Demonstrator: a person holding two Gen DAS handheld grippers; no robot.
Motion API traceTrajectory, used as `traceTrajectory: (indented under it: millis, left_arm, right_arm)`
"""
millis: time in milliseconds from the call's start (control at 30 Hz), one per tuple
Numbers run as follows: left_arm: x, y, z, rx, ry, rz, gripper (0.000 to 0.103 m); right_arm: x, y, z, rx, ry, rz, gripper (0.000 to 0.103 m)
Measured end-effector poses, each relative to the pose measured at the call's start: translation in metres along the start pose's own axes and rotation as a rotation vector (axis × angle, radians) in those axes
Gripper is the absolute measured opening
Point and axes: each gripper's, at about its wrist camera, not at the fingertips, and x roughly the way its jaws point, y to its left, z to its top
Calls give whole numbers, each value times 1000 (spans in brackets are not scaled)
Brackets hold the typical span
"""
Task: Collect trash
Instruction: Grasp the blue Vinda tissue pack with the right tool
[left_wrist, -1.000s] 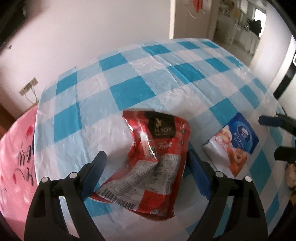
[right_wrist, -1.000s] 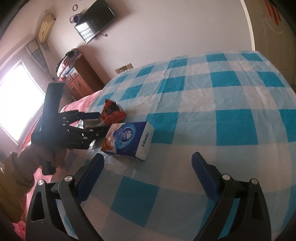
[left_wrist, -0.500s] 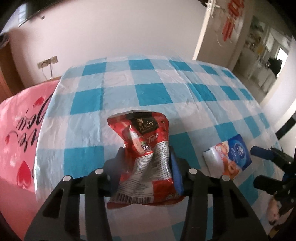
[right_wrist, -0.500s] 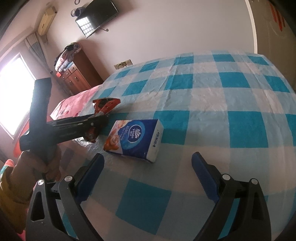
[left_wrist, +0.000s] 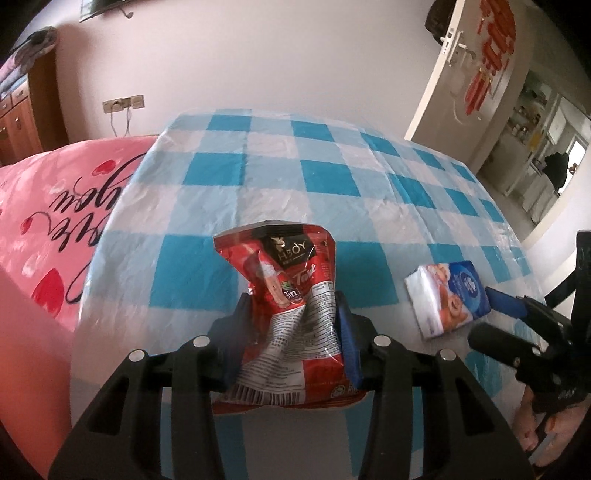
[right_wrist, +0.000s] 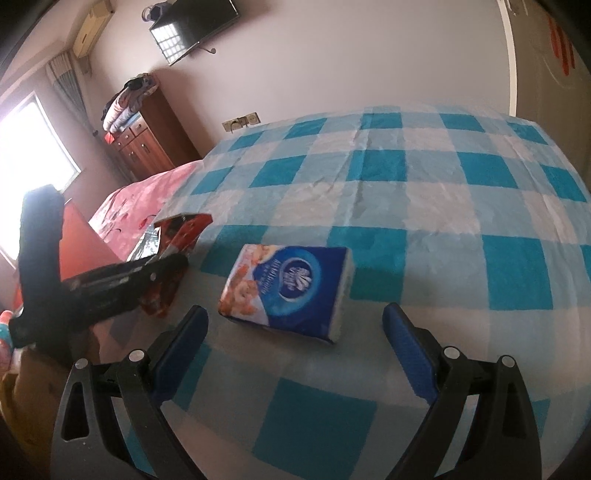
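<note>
My left gripper (left_wrist: 293, 325) is clamped on the red snack bag (left_wrist: 291, 306) w/ pads mid-bag, so I lift slow & level off the checked cloth (left_wrist: 258, 192), while my right gripper (right_wrist: 295, 332) gapes wide, empty, near the tissue pack (right_wrist: 286, 286).

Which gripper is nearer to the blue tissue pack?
Right. The right gripper hovers open just short of the blue tissue pack; the left gripper is off to its side, shut on the red wrapper.

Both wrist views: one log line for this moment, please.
left gripper: shut on red snack wrapper | right gripper: open, facing tissue pack | checked tablecloth
</note>
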Motion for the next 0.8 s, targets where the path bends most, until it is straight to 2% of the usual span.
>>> traceTrajectory:
  millis: [333,600,700,800]
  left_arm:
    - [-18,12,-22,-62,-23,-7,45]
    - [-31,19,-38,-79,-26,-17,45]
    - [-36,19,-42,-82,-31,-24,45]
    - [-41,16,-46,-70,-37,-19,45]
  right_arm:
    - [20,30,10,-67,16,-116,94]
    - [28,31,10,-73,8,-202,94]
    - [30,32,10,-84,10,-233,85]
    - [31,34,9,-103,8,-248,81]
